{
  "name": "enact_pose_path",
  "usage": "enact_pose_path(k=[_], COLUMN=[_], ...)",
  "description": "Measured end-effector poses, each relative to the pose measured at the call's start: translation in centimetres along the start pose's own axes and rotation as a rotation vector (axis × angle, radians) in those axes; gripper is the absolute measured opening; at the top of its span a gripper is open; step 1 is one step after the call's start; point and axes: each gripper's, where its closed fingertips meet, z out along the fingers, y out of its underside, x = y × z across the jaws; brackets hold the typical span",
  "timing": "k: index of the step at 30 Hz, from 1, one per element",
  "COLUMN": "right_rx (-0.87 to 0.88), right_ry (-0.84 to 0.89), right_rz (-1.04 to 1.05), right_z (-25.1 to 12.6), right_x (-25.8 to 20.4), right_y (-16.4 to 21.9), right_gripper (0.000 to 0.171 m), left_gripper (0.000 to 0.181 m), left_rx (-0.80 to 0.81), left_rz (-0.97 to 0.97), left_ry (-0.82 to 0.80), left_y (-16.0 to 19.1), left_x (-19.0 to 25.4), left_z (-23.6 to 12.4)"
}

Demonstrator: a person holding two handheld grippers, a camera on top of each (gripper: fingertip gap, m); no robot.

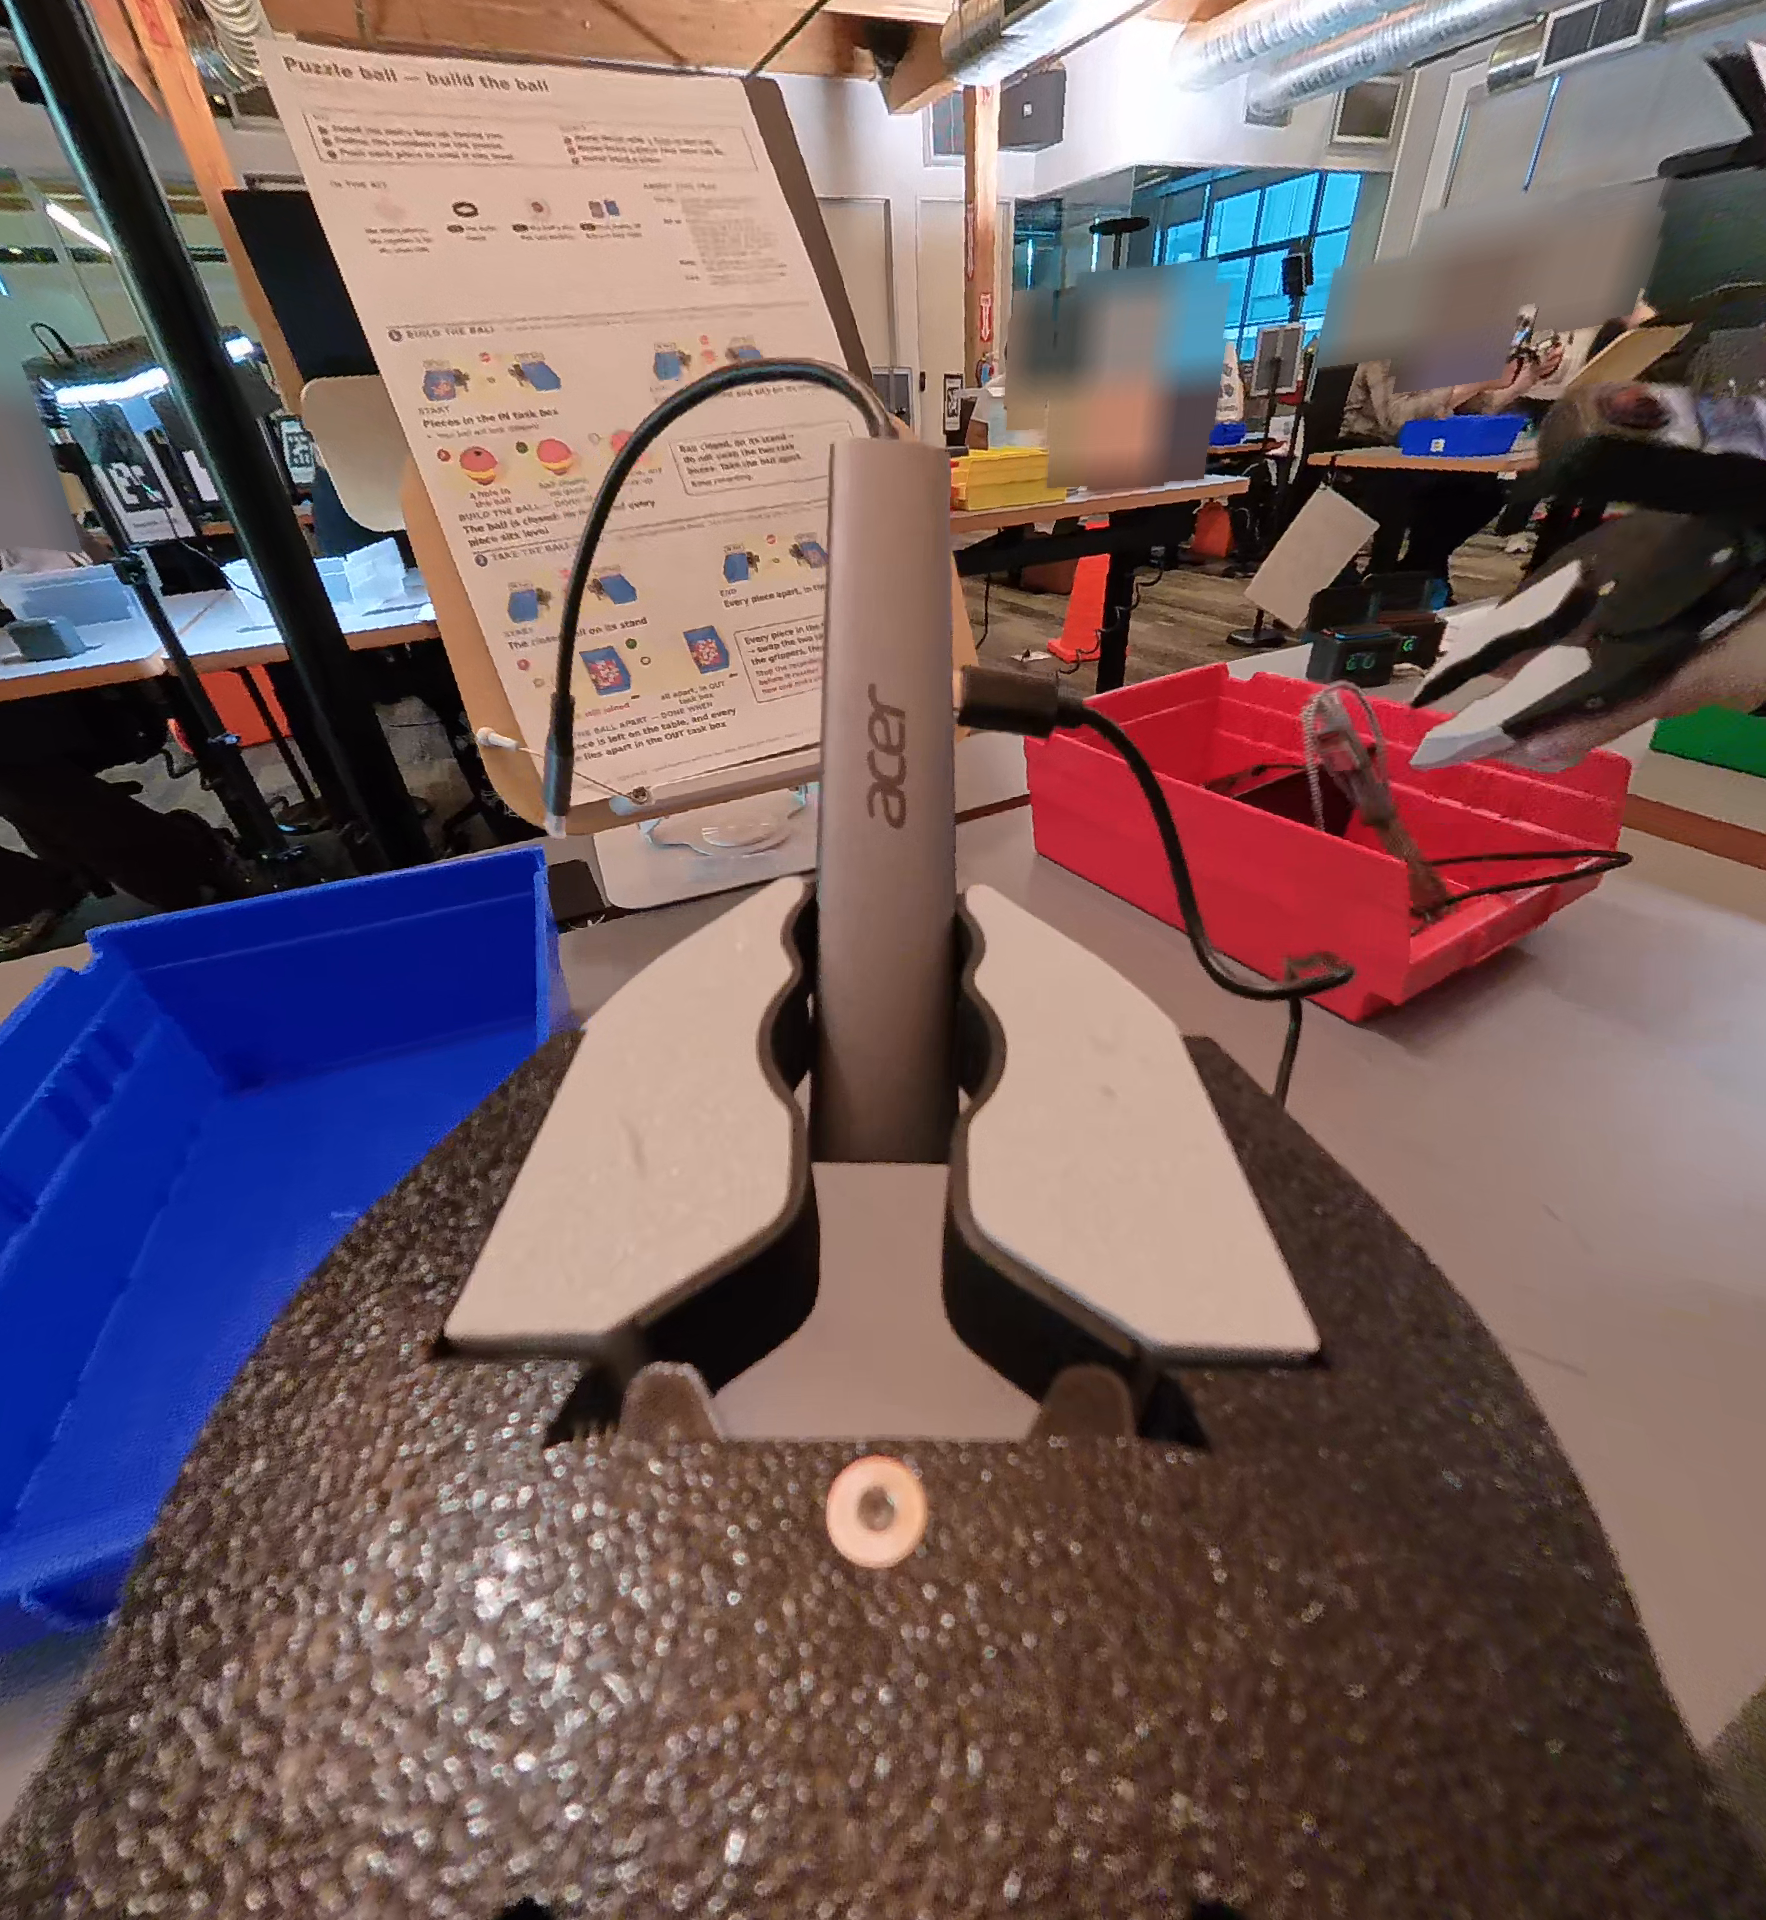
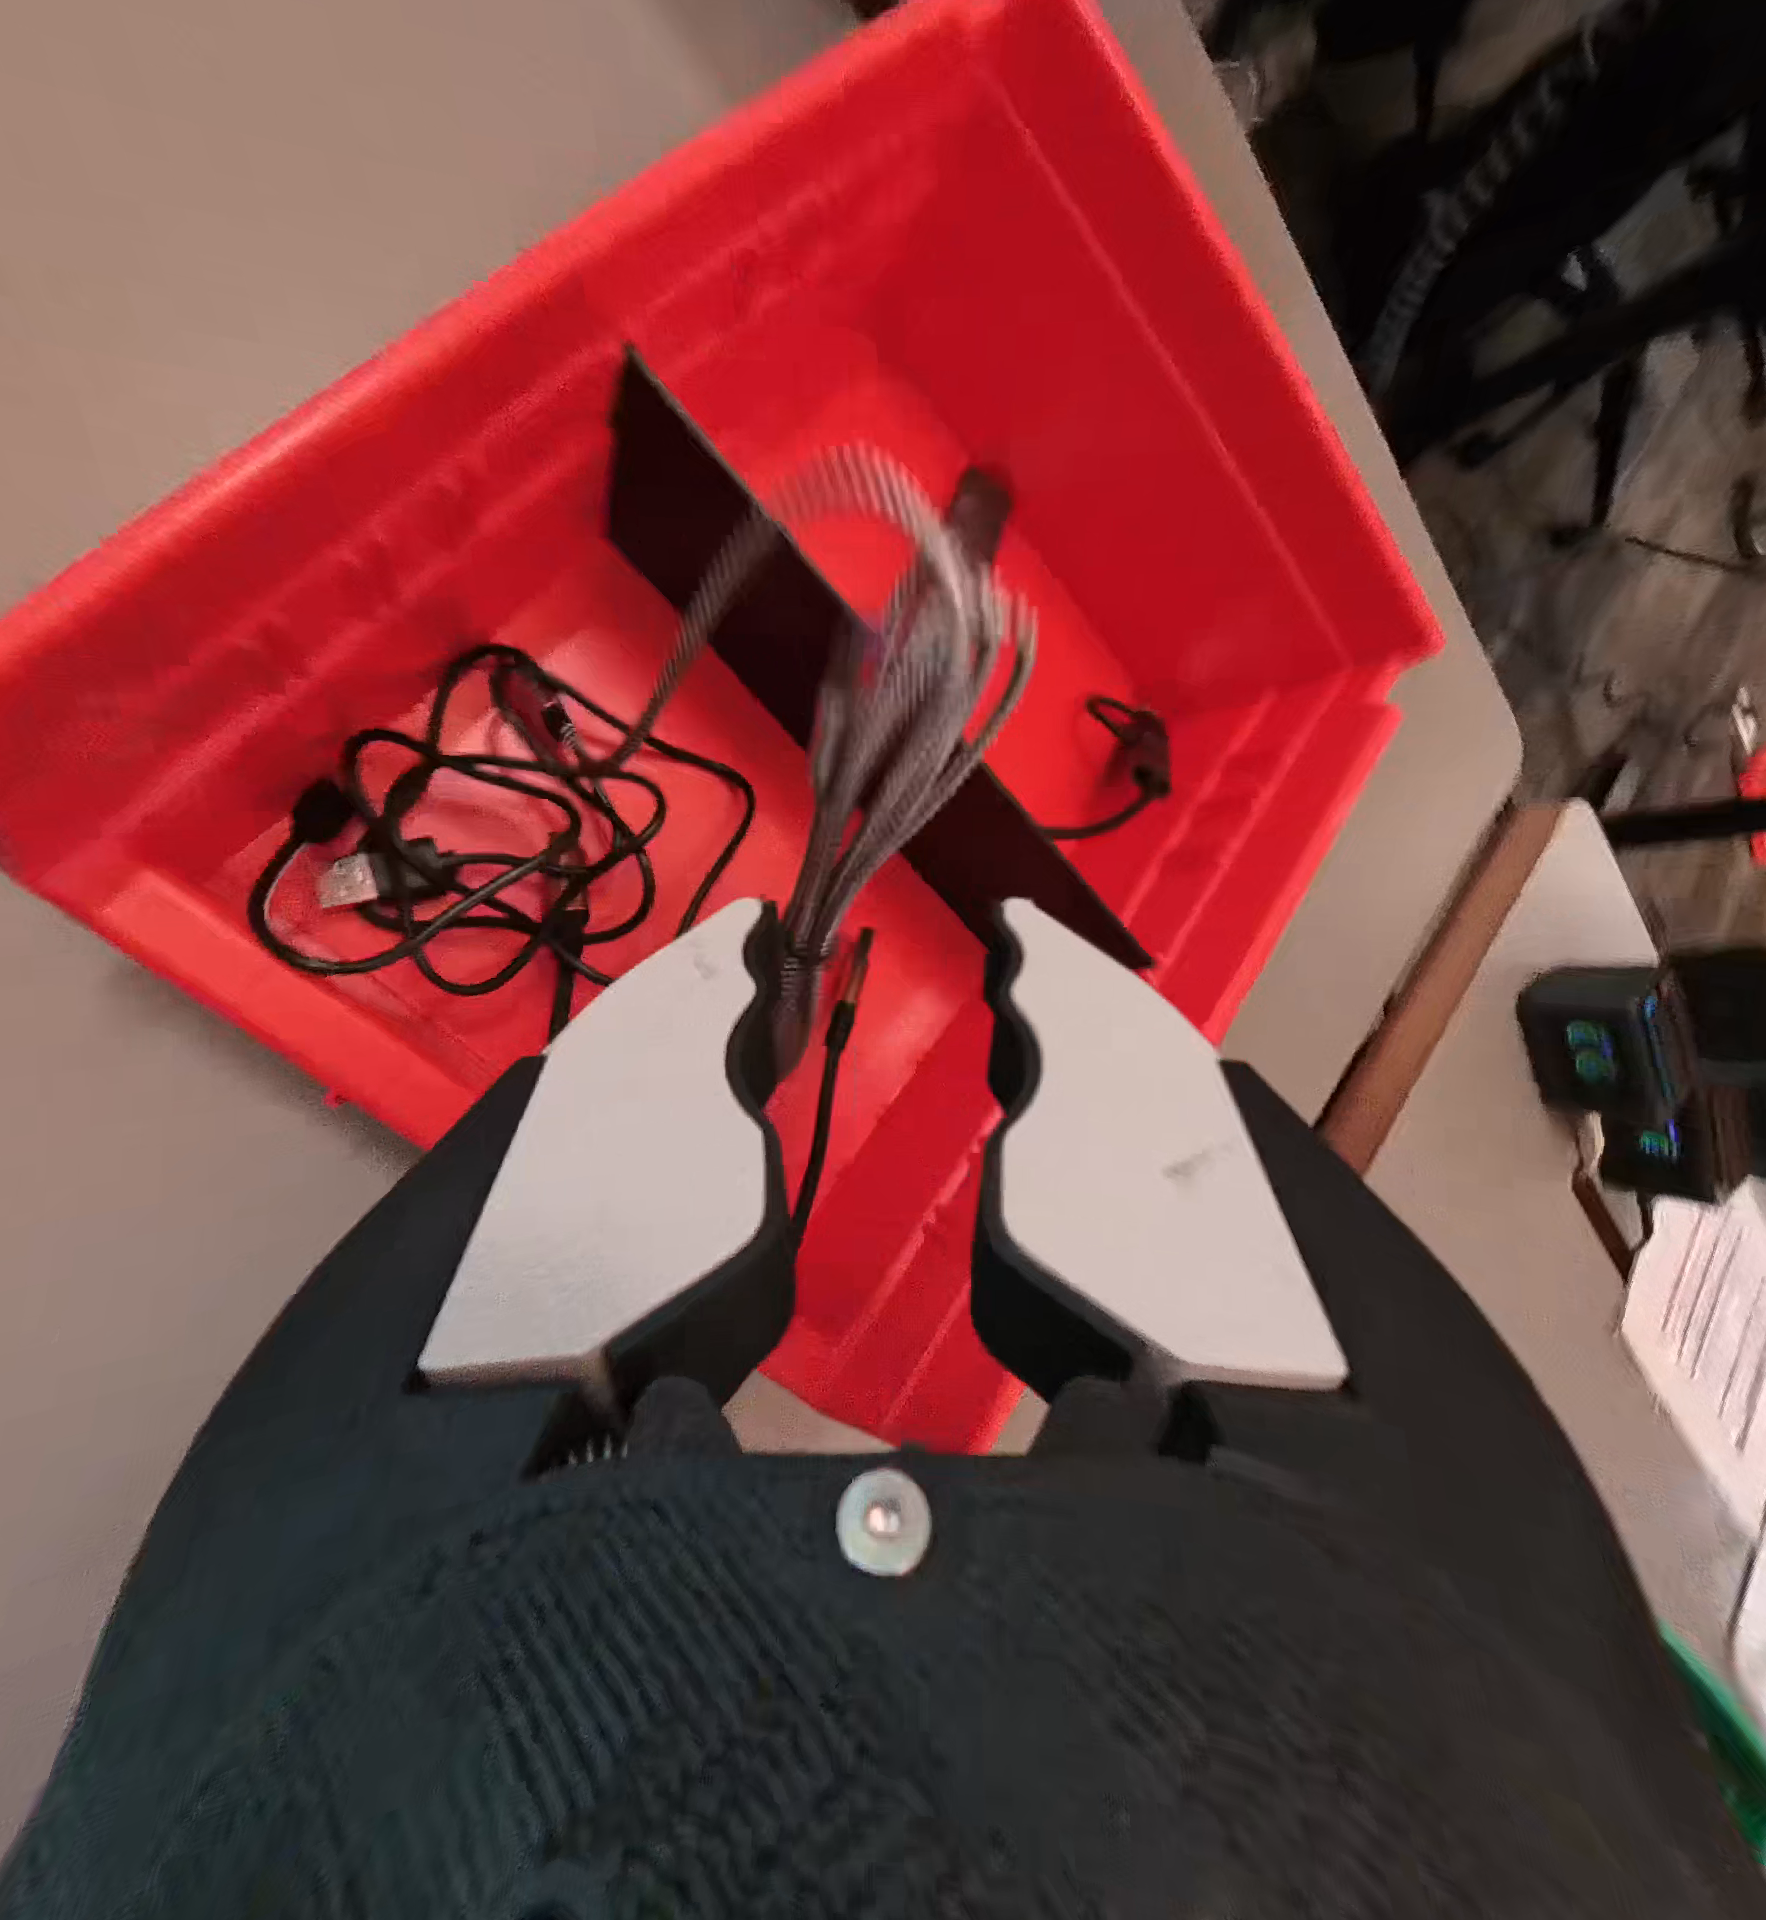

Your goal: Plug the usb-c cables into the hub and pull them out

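My left gripper [image 1: 884, 914] is shut on the grey hub [image 1: 884, 665] and holds it upright above the table. A black usb-c cable [image 1: 1009, 707] is plugged into the hub's right side and runs down to the red bin [image 1: 1222, 842]. The hub's own short lead [image 1: 588, 582] loops over to the left. My right gripper [image 2: 879, 925] is open over the red bin [image 2: 1274, 416]; it also shows in the left wrist view [image 1: 1440, 717]. A blurred braided cable [image 2: 858, 727] hangs against its left finger, also seen over the bin [image 1: 1346, 748].
A tangle of black cables [image 2: 463, 821] lies in the bin left of a black divider [image 2: 692, 520]. A blue bin [image 1: 183, 1091] stands at the left. An instruction board [image 1: 567, 364] stands behind the hub on the grey table [image 1: 1481, 1195]. About 45 centimetres separates my left fingertips from my right.
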Motion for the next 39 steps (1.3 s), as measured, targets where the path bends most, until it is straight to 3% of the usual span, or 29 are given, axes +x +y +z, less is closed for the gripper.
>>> enact_pose_path(k=[3, 5, 8, 13, 20, 26, 39], right_rx=[0.163, 0.405, 0.764, 1.038, 0.945, 0.949, 1.035], right_ry=[0.058, 0.057, -0.009, -0.184, -0.264, -0.206, -0.093], right_rz=[0.146, 0.21, 0.093, -0.028, -0.136, -0.067, 0.059], right_z=[-2.9, -6.6, -11.8, -14.6, -9.8, -8.8, -9.1], right_x=[0.2, -1.7, -8.4, -19.3, -25.5, -25.4, -24.8], right_y=[-1.8, -4.9, -9.9, -15.4, -16.7, -16.6, -17.5], right_gripper=[0.048, 0.047, 0.042, 0.034, 0.024, 0.012, 0.011], left_gripper=[0.023, 0.022, 0.022, 0.022, 0.023, 0.022, 0.023], left_rx=[-0.025, -0.049, -0.104, -0.272, -0.408, -0.402, -0.317], left_rz=[0.011, 0.013, -0.005, 0.082, 0.219, 0.174, 0.147], left_ry=[0.007, 0.012, 0.067, 0.116, 0.142, 0.14, 0.101], left_y=[0.5, 1.1, 2.5, 6.1, 8.6, 9.0, 8.0], left_x=[0.5, 1.1, 2.9, 6.1, 8.8, 9.4, 9.6], left_z=[0.5, 1.0, 2.1, 3.5, 4.3, 4.6, 4.8])
